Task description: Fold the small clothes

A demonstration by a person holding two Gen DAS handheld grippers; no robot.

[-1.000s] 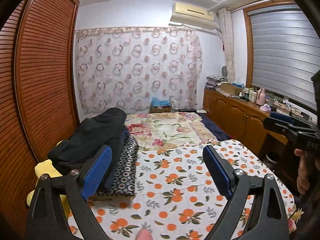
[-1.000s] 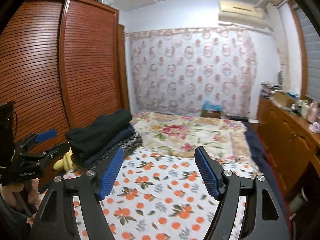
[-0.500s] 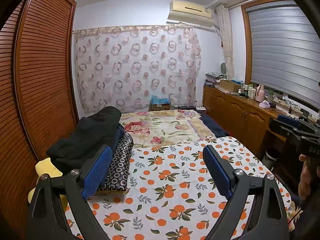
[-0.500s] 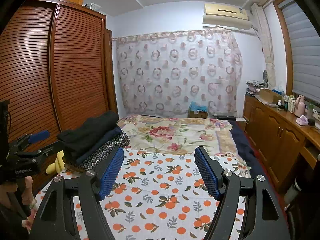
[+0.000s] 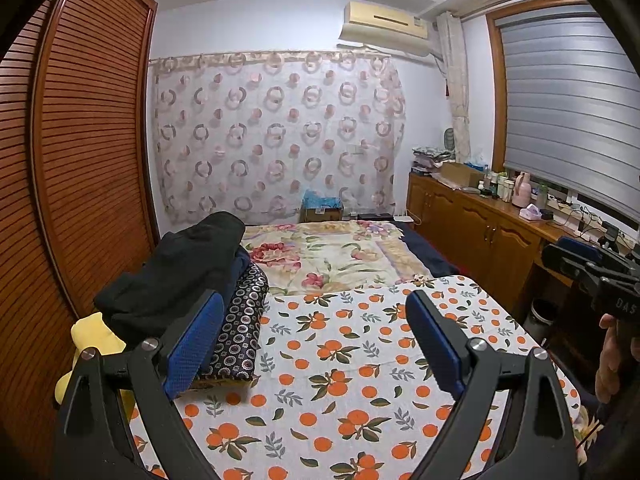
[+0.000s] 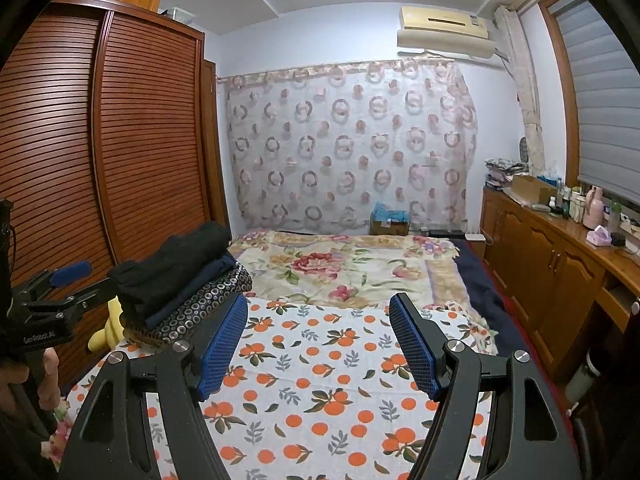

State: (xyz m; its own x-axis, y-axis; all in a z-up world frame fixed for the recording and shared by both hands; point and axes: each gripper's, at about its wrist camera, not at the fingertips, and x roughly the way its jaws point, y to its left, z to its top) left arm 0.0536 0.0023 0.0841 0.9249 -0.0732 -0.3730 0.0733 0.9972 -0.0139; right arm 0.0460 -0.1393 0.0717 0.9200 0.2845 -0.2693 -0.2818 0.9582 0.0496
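Both grippers hang over the bed with nothing in them: your left gripper (image 5: 314,346) has its blue pads spread wide over the orange-print sheet (image 5: 344,364), and your right gripper (image 6: 316,346) stands just as wide, nothing between the pads.

The clothes sit at the left edge of the bed in a stack (image 5: 180,276): a black garment on top, a navy layer under it, and a dark circle-patterned piece (image 5: 240,328) at the bottom. All of it looks soft and light, so expect it to sag and drape the moment you lift. The black top piece looks thick and bunched; I'd judge a pinch at a free edge or corner safer than a bite into the middle, which may drag the layers below along.

The left wrist view sits closest to the stack, its left pad just in front of the patterned piece, and it catches your right hand (image 5: 612,356) at the frame's edge. The right wrist view shows the stack's layered end (image 6: 180,280) side-on, the yellow thing (image 6: 108,328) beside it, and your left gripper's body out at the left.
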